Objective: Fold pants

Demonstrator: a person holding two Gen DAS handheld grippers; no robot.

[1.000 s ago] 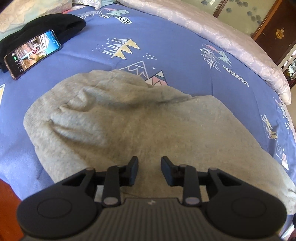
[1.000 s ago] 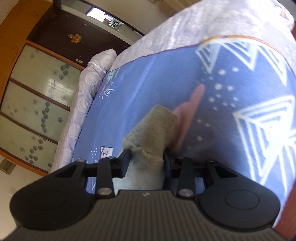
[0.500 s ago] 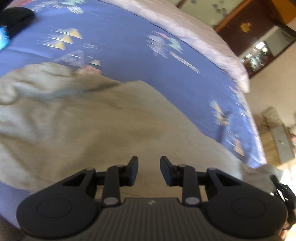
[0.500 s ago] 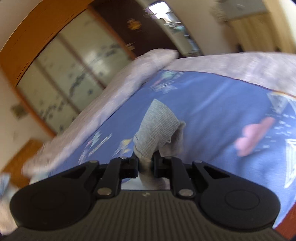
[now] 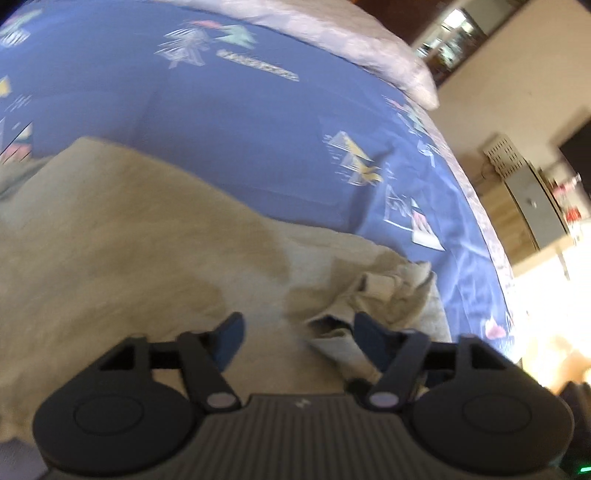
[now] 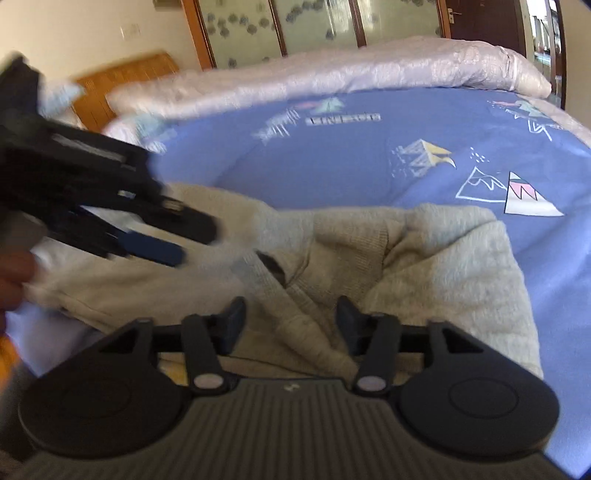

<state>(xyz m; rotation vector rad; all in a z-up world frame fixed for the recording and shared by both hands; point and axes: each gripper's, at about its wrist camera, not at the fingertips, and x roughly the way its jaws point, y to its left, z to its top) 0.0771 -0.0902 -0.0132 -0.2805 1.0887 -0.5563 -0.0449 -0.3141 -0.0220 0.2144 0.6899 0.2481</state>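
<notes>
Two grippers hang over the bed (image 6: 332, 170), whose blue sheet printed with little mountains carries the grey pants (image 6: 443, 266) near its front edge, bunched where a folded end lies on top. A pale quilt (image 6: 369, 74) is rolled along the far side; wood-framed glass doors (image 6: 314, 22) stand behind. The left gripper (image 5: 297, 334) has just been opening, jaws spread above a rumpled edge, nothing pinched. The right gripper (image 6: 290, 321) has likewise just opened, cloth lying loose between its fingers. To finish this fold well, I judge each should press the layers flat and square the edges before any regrasp.
</notes>
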